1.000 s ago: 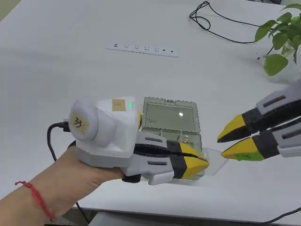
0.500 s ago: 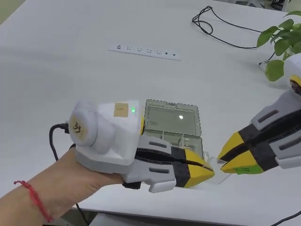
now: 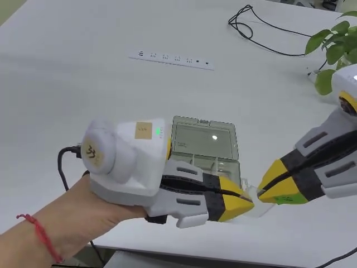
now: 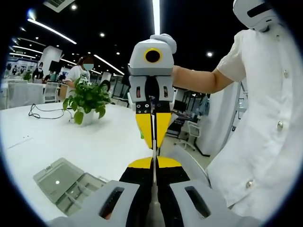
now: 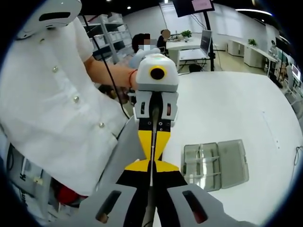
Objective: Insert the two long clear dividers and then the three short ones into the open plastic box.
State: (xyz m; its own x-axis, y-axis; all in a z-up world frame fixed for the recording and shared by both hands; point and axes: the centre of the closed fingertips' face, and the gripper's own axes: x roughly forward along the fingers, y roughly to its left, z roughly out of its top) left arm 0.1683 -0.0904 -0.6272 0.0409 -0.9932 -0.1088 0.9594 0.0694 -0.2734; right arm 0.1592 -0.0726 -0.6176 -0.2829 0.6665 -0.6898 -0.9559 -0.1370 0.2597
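1. While holding the clear divider (image 3: pixel 258 194) from both ends, expect the main danger in the handover itself. See the left tongs (image 3: pixel 245 201) closed on one end and the right tongs (image 3: pixel 263 191) closed on the other, nose to nose, near the front edge of the table (image 3: pixel 83 84).
2. Find the divider in the air, just beside the near right corner of the open plastic box (image 3: pixel 228 166), not yet in any slot. Cannot tell whether long or short, being mostly hidden between the yellow tips.
3. Risk of bending or cracking: caused by pulling or twisting the two tongs against each other on such a thin sheet.
4. Risk of dropping: caused by opening one pair too early, with only a small bite at the other end. Likely then to fall past the table edge, being so close to it.
5. Risk of pushing the box: probably light and standing free, with the lid (image 3: pixel 203 138) lying flat behind. Enough perhaps to brush it with the left tongs, close over its front part.
6. Risk of a wrong slot: clear sheet against clear box, hard to see. Note some ribs (image 5: pixel 201 165) inside, but cannot tell whether moulded or dividers already inserted. Lower slowly and upright to avoid jamming.
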